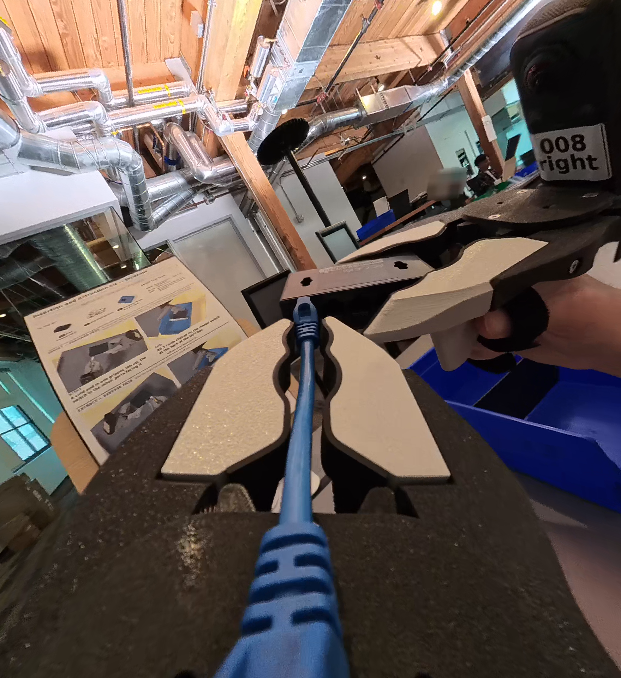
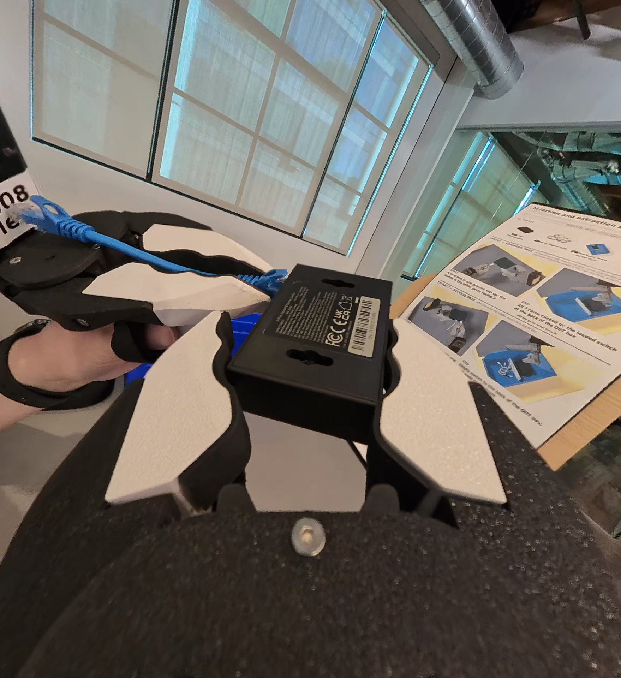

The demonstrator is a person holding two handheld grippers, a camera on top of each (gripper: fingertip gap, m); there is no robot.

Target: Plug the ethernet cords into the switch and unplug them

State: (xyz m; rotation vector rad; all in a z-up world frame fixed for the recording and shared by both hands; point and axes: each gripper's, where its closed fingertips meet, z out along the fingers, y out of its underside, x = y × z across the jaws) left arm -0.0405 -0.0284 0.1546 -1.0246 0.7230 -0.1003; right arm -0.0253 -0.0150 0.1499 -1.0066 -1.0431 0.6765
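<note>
My left gripper (image 1: 306,330) is shut on a blue ethernet cord (image 1: 306,389), just behind its front plug (image 1: 304,310). That plug meets the port side of the black switch (image 1: 353,280); I cannot tell how deep it sits. The cord's other plug (image 1: 283,605) lies loose over the gripper body. My right gripper (image 2: 307,330) is shut on the switch (image 2: 323,330), held in the air with its labelled underside up. In the right wrist view the left gripper (image 2: 265,297) comes in from the left with the cord (image 2: 125,244) and its plug (image 2: 265,279) at the switch's far left edge.
A blue bin (image 1: 543,433) sits low right under the right gripper. A printed instruction sheet on a wooden board (image 1: 125,341) stands to the left and shows in the right wrist view (image 2: 543,312). A person's hand (image 2: 63,359) holds the left gripper. Windows and ceiling pipes lie behind. The grippers are tip to tip, or close to it.
</note>
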